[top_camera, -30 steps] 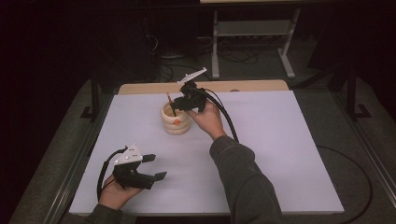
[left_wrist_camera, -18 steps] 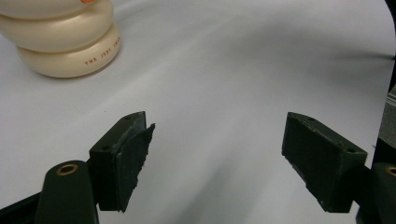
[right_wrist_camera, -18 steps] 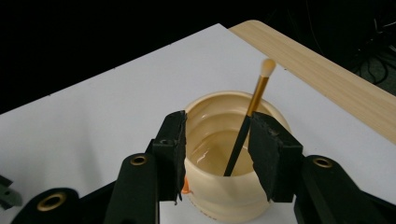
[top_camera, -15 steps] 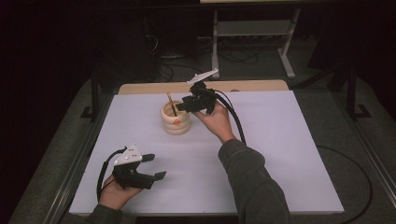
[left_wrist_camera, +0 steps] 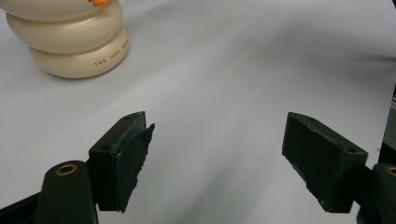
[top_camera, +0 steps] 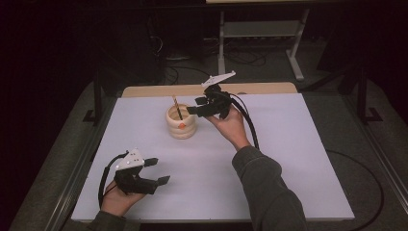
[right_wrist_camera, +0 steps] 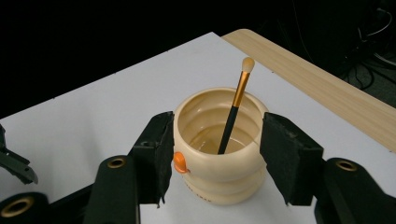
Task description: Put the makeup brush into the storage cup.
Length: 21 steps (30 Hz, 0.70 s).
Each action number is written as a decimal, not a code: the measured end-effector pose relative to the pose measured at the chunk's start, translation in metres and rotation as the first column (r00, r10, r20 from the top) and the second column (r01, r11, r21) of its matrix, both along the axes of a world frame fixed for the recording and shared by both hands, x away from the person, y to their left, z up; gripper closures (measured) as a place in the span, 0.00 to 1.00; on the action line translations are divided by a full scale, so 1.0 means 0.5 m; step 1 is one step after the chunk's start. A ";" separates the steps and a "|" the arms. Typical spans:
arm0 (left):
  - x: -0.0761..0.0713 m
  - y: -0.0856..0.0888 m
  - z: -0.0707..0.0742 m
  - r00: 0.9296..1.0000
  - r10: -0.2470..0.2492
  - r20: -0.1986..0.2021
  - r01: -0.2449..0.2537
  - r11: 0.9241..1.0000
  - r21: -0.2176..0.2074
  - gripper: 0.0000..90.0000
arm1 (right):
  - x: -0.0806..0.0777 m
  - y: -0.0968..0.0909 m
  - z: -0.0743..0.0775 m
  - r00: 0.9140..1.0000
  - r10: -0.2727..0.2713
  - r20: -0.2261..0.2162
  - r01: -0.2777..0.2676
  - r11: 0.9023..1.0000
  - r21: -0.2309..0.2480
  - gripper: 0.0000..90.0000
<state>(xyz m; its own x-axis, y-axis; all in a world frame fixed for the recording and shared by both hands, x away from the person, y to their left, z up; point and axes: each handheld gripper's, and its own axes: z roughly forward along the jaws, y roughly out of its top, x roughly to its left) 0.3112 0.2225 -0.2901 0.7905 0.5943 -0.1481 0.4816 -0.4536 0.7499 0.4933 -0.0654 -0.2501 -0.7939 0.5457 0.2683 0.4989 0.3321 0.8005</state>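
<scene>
A cream ribbed cup (top_camera: 181, 126) stands on the white table top, left of centre toward the back. A thin brush (top_camera: 177, 107) with a dark handle, gold ferrule and pale tip leans inside it. My right gripper (top_camera: 194, 105) hovers just right of the cup's rim and points at it. Its jaws have just been opening, with nothing between them. In the right gripper view the cup (right_wrist_camera: 210, 186) and brush (right_wrist_camera: 236, 100) sit just beyond the pads (right_wrist_camera: 156, 154). My left gripper (top_camera: 159, 171) rests open at the front left, and in its view (left_wrist_camera: 219, 163) the cup (left_wrist_camera: 70, 42) is at upper left.
The white table top (top_camera: 288, 159) has a wooden strip (top_camera: 260, 88) along its far edge. A metal stand (top_camera: 260, 33) and cables sit on the dark floor behind. My left gripper (right_wrist_camera: 14, 163) shows at the left edge of the right gripper view.
My right gripper has drawn back to the right, away from the brush and the cup, and its jaws stand wider. The brush stays in the cup. The left gripper has not moved.
</scene>
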 end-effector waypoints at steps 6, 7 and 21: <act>0.002 0.002 -0.001 1.000 -0.007 -0.006 0.008 1.000 0.014 0.24 | -0.007 -0.019 0.005 1.000 -0.008 0.002 0.008 1.000 0.019 0.42; 0.001 0.002 -0.001 1.000 -0.005 -0.009 0.005 1.000 0.013 0.24 | -0.009 -0.021 0.005 1.000 -0.009 0.002 0.009 1.000 0.017 0.42; 0.002 0.000 -0.002 1.000 -0.017 -0.001 0.017 1.000 0.023 0.24 | -0.024 -0.057 0.004 0.999 -0.036 0.005 0.036 0.999 0.010 0.37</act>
